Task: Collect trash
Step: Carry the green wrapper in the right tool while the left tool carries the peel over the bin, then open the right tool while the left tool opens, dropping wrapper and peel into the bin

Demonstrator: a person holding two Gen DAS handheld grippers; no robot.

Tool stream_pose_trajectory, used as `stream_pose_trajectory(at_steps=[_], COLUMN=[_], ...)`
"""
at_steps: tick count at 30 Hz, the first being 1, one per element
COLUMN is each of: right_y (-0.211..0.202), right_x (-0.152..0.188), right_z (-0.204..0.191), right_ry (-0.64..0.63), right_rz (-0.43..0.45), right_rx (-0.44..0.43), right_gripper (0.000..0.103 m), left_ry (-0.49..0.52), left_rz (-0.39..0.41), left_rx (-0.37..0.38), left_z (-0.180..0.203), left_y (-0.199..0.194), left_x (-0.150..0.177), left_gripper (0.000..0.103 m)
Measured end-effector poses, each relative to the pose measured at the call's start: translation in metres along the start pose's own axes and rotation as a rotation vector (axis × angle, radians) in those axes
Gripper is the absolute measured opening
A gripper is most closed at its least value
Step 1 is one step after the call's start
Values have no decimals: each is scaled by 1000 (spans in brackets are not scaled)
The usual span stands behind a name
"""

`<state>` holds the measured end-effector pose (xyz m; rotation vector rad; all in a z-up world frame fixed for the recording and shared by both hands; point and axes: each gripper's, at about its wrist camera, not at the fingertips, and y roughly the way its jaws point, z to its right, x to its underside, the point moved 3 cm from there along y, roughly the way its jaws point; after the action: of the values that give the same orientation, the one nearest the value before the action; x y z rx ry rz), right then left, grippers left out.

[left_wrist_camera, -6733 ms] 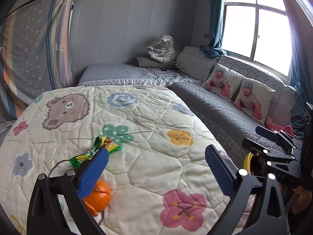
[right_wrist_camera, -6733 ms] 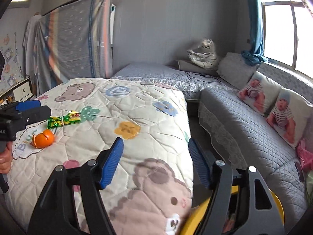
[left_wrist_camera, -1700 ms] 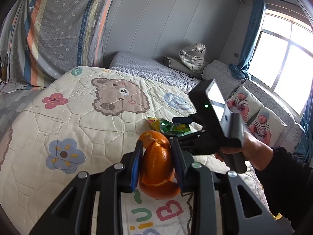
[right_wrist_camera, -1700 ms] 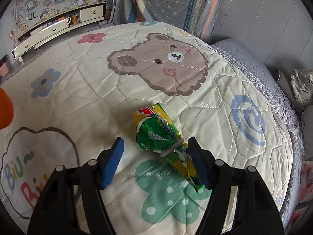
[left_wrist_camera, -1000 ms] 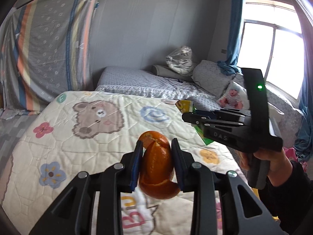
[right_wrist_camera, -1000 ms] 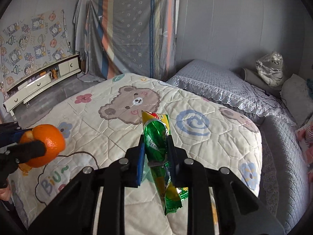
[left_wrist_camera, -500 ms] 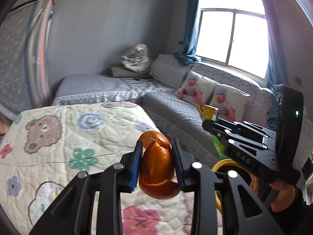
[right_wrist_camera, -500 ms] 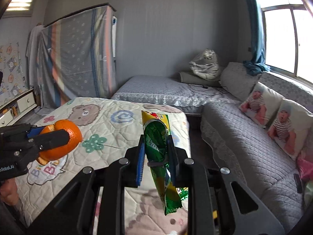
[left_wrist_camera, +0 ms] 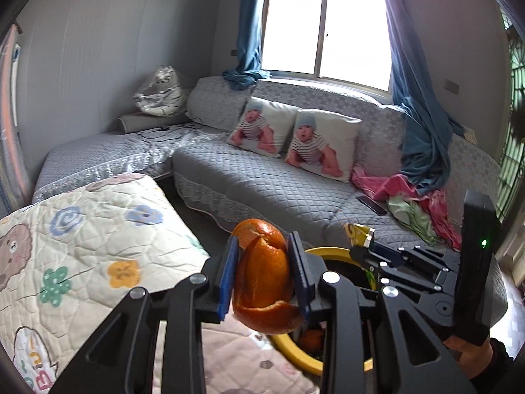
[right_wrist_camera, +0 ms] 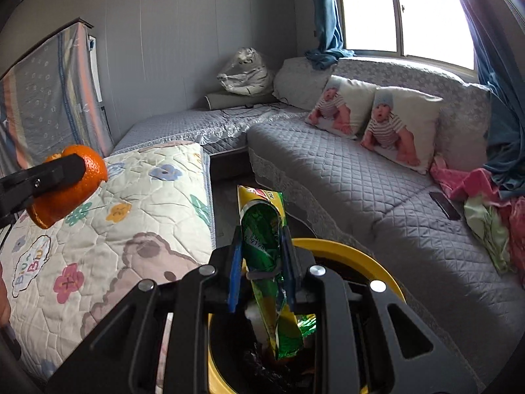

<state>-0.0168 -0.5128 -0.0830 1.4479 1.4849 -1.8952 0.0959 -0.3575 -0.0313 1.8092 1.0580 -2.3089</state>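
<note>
While both claws hang over the near edge of the bed, I have each one clamped on a piece of trash. My left gripper [left_wrist_camera: 264, 277] is closed down to the width of the orange peel [left_wrist_camera: 264, 275], its blue pads pressing the peel on either side, the split rind bulging above and below them. My right gripper [right_wrist_camera: 261, 269] is narrowed almost fully onto the green and yellow snack wrapper [right_wrist_camera: 265, 262], which stands upright between the pads with its crumpled tail dangling below. Directly under that tail sits the yellow-rimmed bin [right_wrist_camera: 354, 256], dark inside, with some scraps already at the bottom; the wrapper's lower end hangs within the rim. From the left wrist view the bin's rim [left_wrist_camera: 331, 251] shows just beyond and right of the peel. To the left lies the cartoon quilt [right_wrist_camera: 131, 223] on the bed. Farther off, the grey sofa [left_wrist_camera: 262, 180] carries two baby-print cushions [left_wrist_camera: 295, 138] beneath the window [left_wrist_camera: 325, 32].
</note>
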Motion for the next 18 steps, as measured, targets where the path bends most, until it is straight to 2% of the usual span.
stream_pose_trajectory(at_steps=[4,11,18], right_y=[3,8,16], right_x=[17,37,45], right_z=[27,48,65], right_ry=[52,109,141], right_rz=[-31,-79,-111], right_rx=[39,69,116], right_gripper=[21,21,21], left_ry=[13,17,-10], left_rz=[-40,-125,-176], left_rx=[36,88,117], left_z=[21,45,51], left_y=[27,72,102], left_x=[7,28,38], left_gripper=[30,30,31])
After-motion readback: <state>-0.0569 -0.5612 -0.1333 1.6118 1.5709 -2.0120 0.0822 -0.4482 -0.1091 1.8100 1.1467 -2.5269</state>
